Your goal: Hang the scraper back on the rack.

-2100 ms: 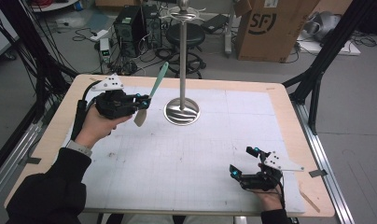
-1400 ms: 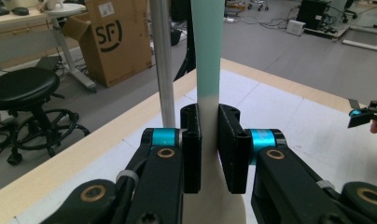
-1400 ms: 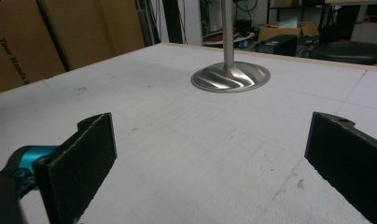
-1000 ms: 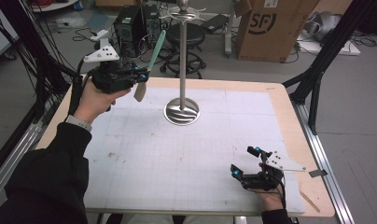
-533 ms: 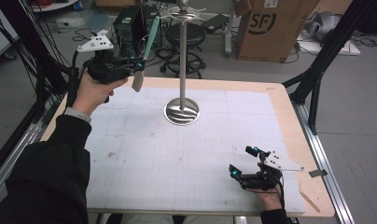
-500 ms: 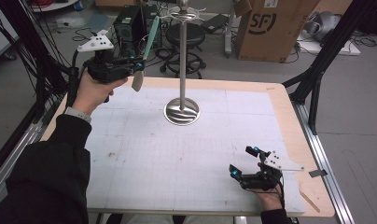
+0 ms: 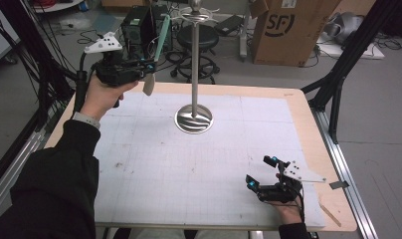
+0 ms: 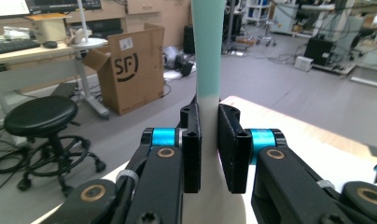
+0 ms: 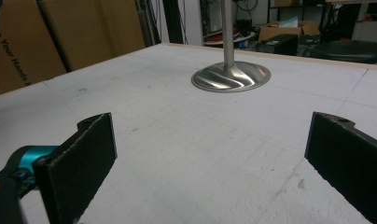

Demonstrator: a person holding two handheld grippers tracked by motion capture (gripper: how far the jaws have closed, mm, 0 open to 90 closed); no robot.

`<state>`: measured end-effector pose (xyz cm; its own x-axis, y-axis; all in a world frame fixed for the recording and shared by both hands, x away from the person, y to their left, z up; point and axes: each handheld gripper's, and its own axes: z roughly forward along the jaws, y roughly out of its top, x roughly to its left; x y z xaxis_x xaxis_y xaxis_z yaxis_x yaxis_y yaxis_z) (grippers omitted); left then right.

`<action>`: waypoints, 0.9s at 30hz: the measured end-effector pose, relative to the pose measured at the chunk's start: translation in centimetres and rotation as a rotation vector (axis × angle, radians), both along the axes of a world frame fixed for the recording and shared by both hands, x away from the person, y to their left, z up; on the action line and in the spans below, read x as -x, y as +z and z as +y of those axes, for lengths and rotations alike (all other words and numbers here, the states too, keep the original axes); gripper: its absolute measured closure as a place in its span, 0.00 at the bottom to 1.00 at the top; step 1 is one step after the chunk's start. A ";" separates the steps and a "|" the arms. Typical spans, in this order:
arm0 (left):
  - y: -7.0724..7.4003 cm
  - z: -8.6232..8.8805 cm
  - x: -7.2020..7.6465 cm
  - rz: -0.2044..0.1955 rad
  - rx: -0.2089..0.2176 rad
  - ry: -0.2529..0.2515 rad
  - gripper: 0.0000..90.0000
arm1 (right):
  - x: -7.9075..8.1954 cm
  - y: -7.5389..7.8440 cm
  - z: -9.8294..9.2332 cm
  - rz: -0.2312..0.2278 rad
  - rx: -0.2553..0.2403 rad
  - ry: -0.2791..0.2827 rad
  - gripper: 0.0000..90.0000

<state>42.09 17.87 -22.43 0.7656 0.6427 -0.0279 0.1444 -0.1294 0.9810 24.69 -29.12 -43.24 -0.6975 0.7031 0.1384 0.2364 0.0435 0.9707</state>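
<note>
My left gripper (image 7: 148, 70) is raised above the table's far left corner, shut on a long utensil (image 7: 160, 37) with a teal upper part and a cream lower end. In the left gripper view the utensil (image 8: 208, 56) stands upright, and the pads (image 8: 192, 154) pinch its cream part. Its teal tip reaches close to the hooks at the top of a metal stand (image 7: 194, 64), whose round base (image 7: 193, 120) sits on the white mat. My right gripper (image 7: 259, 171) rests open near the front right of the mat. The stand's base (image 9: 231, 76) lies far ahead of that gripper (image 9: 210, 154), which holds nothing.
The white gridded mat (image 7: 189, 169) covers the wooden table. A thin wooden stick (image 7: 331, 214) and a dark scrap (image 7: 339, 184) lie by the right edge. Beyond the table stand a cardboard box (image 7: 286, 30), a black stool (image 7: 204, 37) and a computer tower (image 7: 139, 22).
The left hand has lifted the utensil from just above the mat to high over the far left corner, bringing its teal tip up near the stand's top. The right gripper has stayed put.
</note>
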 end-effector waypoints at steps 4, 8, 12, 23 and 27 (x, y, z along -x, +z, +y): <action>-0.1 -0.1 -0.3 0.002 -0.004 0.009 0.89 | 0.0 0.0 0.0 0.001 -0.006 0.000 0.01; -0.2 -0.3 -0.4 0.002 -0.009 0.011 0.89 | 0.0 0.0 -0.1 0.001 -0.002 0.001 0.01; -0.2 -0.5 -0.5 0.003 -0.014 0.013 0.89 | 0.0 0.0 -0.1 0.002 -0.003 -0.001 0.01; -0.7 -1.2 -0.9 0.019 -0.018 0.008 0.89 | 0.0 0.0 -0.1 0.001 -0.003 -0.001 0.01; -1.0 -1.8 -1.2 0.019 -0.013 0.016 0.89 | 0.0 0.0 0.0 0.001 -0.005 0.000 0.01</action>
